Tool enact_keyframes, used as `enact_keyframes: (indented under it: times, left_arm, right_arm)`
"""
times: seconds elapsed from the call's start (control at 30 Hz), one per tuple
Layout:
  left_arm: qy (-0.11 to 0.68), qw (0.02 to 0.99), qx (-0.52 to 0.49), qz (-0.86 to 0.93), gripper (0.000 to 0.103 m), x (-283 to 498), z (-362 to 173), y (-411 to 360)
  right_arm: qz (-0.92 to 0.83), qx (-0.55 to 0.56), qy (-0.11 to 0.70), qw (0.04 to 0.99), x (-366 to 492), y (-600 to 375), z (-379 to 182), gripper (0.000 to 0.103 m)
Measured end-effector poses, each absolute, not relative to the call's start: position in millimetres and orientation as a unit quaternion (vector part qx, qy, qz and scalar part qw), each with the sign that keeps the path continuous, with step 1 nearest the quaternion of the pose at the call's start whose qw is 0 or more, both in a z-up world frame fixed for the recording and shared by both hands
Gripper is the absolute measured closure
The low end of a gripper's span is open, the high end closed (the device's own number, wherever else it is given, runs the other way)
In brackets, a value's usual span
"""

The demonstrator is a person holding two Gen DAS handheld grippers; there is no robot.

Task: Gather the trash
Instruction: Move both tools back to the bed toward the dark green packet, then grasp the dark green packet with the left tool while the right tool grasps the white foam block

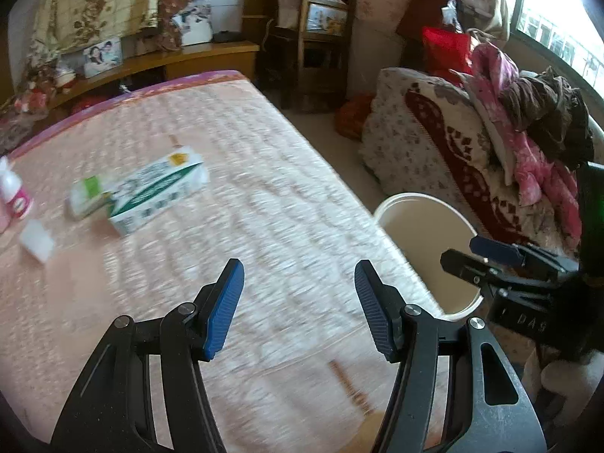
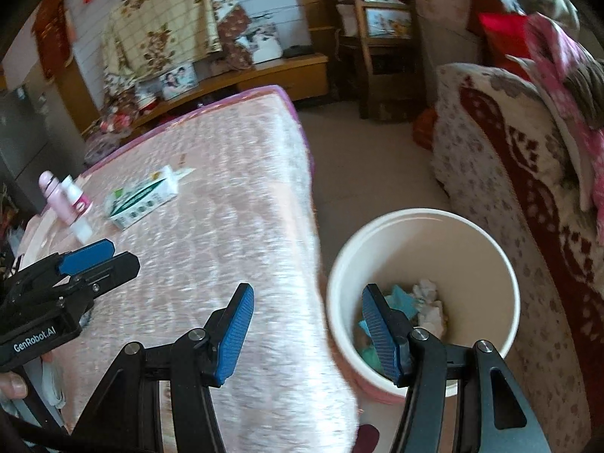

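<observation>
Green-white carton (image 1: 151,194), pink bottles (image 2: 66,198) far-left on bed (image 1: 264,188). Trash (image 2: 426,302) inside bucket (image 2: 502,264), right of bed edge. Left hand-held gripper (image 1: 298,309), right hand-held gripper (image 2: 307,330) half-spread, empty. Blanket pile (image 1: 434,143) crowding far right; bare floor (image 2: 358,166) between.

The print on the green-and-white carton (image 1: 156,194) at the left of the left wrist view is smeared by blur and unreadable. The pink bottle (image 1: 15,198) is cut by the frame's left edge. In the right wrist view, a gripper finger (image 2: 379,330) hides part of the scraps (image 2: 422,305) in the bucket (image 2: 502,264).
</observation>
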State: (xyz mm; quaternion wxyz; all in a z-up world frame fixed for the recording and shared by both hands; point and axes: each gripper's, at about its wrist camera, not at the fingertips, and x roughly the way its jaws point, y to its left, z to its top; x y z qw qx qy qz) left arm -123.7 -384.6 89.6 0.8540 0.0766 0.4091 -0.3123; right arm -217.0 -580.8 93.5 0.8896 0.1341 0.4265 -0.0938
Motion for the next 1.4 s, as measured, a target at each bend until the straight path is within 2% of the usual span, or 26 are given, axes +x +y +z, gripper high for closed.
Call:
enact_keyframes:
  times: [0.47, 0.77, 0.8, 0.83, 0.87, 0.93, 1.4]
  left_arm:
    - [0.465, 0.843, 0.065, -0.263, 0.043, -109, 65, -252]
    - [0.479, 0.838, 0.093, -0.243, 0.043, -95, 33, -256]
    - [0.483, 0.836, 0.09, -0.243, 0.045, -92, 30, -256]
    - [0.488, 0.834, 0.082, -0.245, 0.061, -89, 27, -254]
    - [0.495, 0.83, 0.072, -0.245, 0.069, -85, 25, -250]
    - [0.497, 0.832, 0.047, -0.243, 0.078, -81, 28, -239]
    - [0.474, 0.874, -0.025, -0.11, 0.079, -38, 61, -105]
  right_arm:
    - [-0.007, 0.11, 0.444, 0.889, -177, -489, 86, 0.039]
    - [0.027, 0.098, 0.464, 0.88, -155, -452, 74, 0.039]
    - [0.03, 0.096, 0.465, 0.88, -153, -449, 74, 0.039]
    - [0.032, 0.095, 0.465, 0.879, -152, -448, 74, 0.039]
    - [0.036, 0.094, 0.466, 0.879, -150, -445, 73, 0.039]
    - [0.04, 0.092, 0.468, 0.878, -146, -441, 72, 0.039]
    - [0.152, 0.089, 0.481, 0.859, -61, -340, 47, 0.039]
